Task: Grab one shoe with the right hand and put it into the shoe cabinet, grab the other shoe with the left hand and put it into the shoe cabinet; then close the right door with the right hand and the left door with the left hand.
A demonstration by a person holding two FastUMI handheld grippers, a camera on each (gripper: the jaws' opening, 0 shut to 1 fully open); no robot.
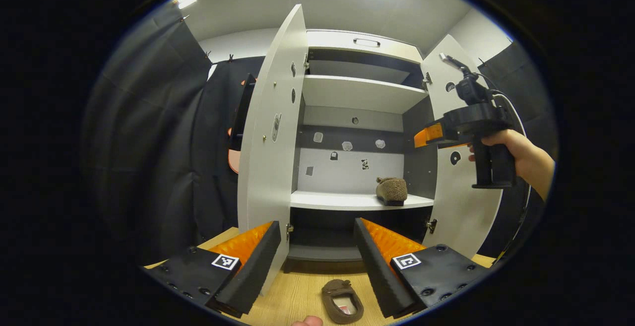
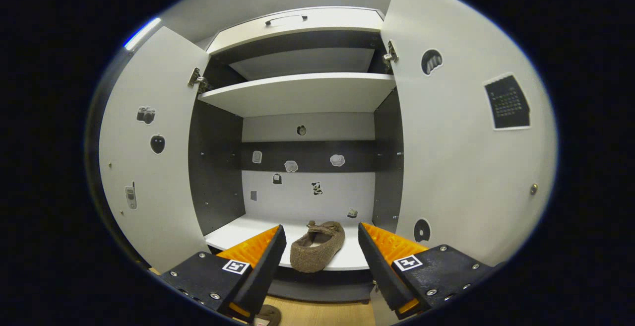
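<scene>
Wooden flooring (image 1: 297, 291) runs up to an open white shoe cabinet (image 1: 357, 93) in the left gripper view, both of its doors swung wide and black cloth hanging behind. One fuzzy brown slipper (image 1: 392, 190) already sits on the lower shelf (image 1: 337, 200), toward its right end, while the second slipper (image 1: 342, 301) lies sole-down on the floor just in front of the cabinet, between the spread fingers of the left tool (image 1: 315, 261), which hovers above it with nothing held. Farther off at the right, a hand (image 1: 521, 155) holds the right tool (image 1: 421, 137) up beside the right door (image 1: 461, 202). From the right gripper view, the shelved slipper (image 2: 317, 246) rests near the front edge of the shelf (image 2: 233, 234), apart from the fingers of the right tool (image 2: 320, 261), which stand open on either side of it and touch nothing; the left door (image 2: 149, 167) and right door (image 2: 466, 157) frame the opening. By my reading the right hand's shoe is delivered and the left hand's pickup is the step in hand. That calls for lowering the left tool over the floor slipper, pinching its rim or heel, then lifting it onto the shelf left of the first one, both doors remaining to be shut.
</scene>
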